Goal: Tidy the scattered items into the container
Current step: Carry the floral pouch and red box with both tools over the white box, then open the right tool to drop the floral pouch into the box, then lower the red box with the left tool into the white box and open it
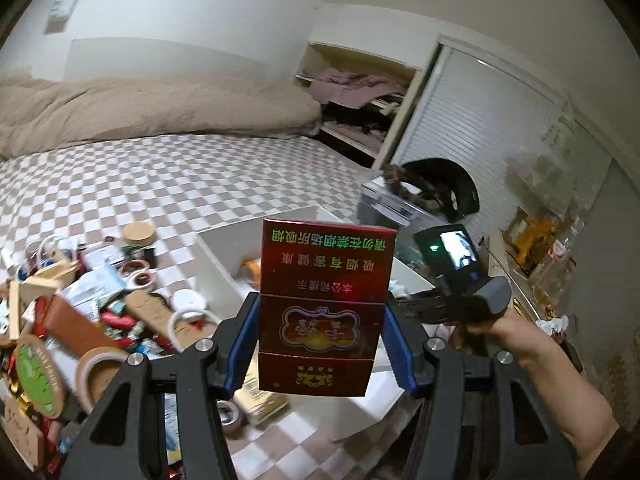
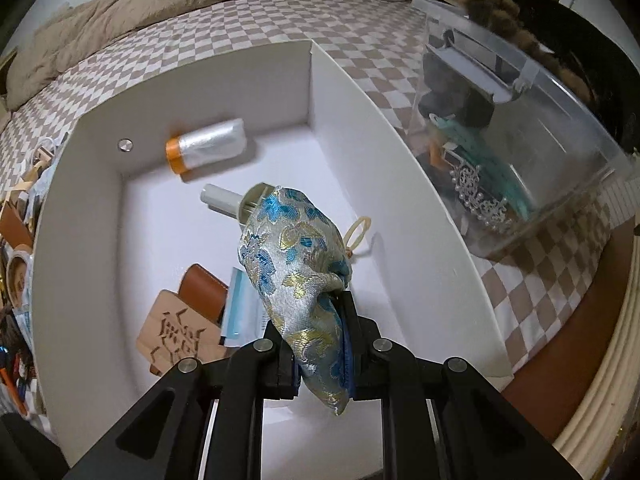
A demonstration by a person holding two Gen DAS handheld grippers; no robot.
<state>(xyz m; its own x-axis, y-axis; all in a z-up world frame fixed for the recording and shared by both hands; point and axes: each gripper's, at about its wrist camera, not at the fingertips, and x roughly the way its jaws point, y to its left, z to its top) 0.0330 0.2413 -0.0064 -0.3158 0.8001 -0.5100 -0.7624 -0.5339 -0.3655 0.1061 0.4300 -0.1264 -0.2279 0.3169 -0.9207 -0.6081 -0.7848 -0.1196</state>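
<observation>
Left gripper (image 1: 318,332) fingers clamp red carton (image 1: 322,308), projecting toward 12 o'clock; right gripper (image 2: 320,344) fingers pinch brocade pouch (image 2: 298,264) above white box (image 2: 400,152).

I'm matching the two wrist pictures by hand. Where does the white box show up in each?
Left wrist: the white box sits mid-frame, largely hidden behind the red pack in the left tongs.
Right wrist: it fills the centre, its far wall uppermost.
Shared landmark: the checkered bedcover.

One red carton (image 1: 320,312); one brocade pouch (image 2: 296,272); two boxes (image 2: 100,208).
</observation>
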